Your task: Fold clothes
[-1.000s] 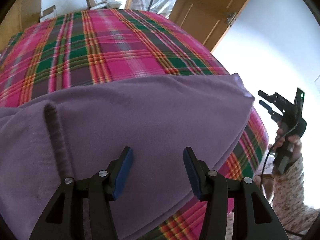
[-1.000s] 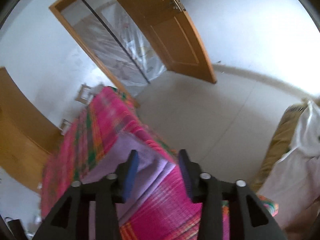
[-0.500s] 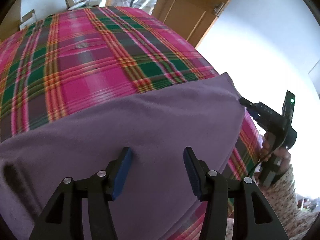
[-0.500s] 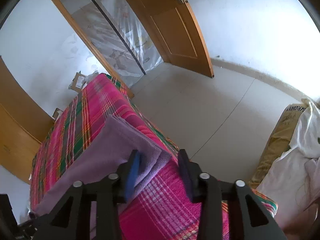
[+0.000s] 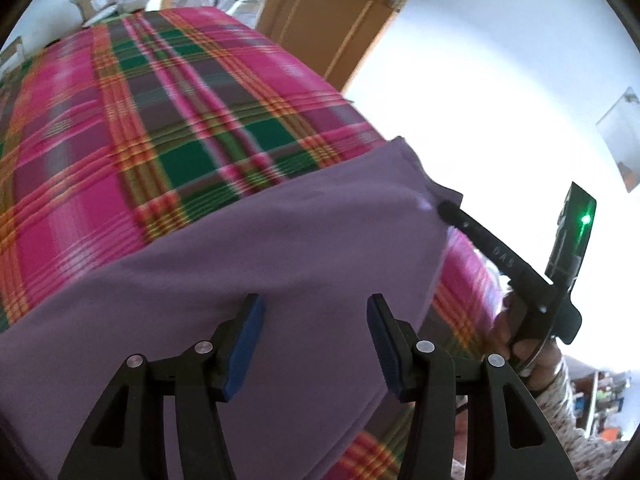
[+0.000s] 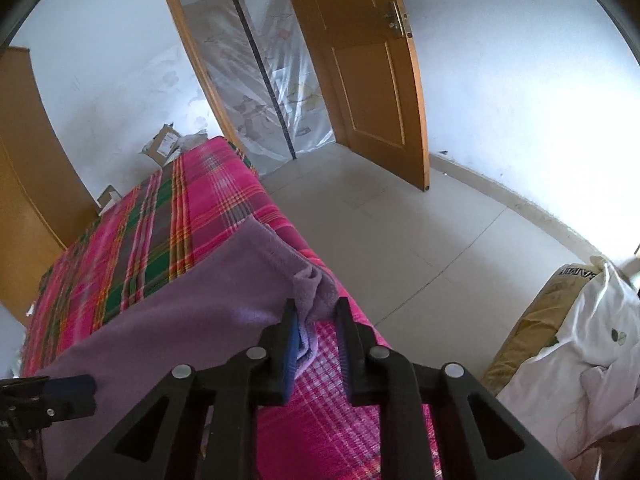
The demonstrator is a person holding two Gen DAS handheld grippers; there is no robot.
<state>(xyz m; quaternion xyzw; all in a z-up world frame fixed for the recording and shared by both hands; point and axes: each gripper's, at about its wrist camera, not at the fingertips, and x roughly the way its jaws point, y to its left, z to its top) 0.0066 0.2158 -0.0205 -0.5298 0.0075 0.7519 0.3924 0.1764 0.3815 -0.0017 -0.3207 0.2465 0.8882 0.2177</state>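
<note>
Fingers of the right gripper [image 6: 316, 334], open half a second ago, are now closing around the purple garment's [image 5: 248, 264] corner at the plaid bed's [image 5: 132, 120] edge; left gripper [image 5: 314, 338] is hovering open above the garment, suggesting a fold is starting.

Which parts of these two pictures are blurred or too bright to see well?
Left wrist view: the plaid bedcover is smeared by motion blur, and the wall is overexposed to plain white. Right wrist view: sharp, with glare only at the right wall; the fisheye bends the door.

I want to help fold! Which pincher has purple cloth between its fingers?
The right gripper: the purple cloth's corner sits between its fingers. The left gripper gapes open above the cloth.
</note>
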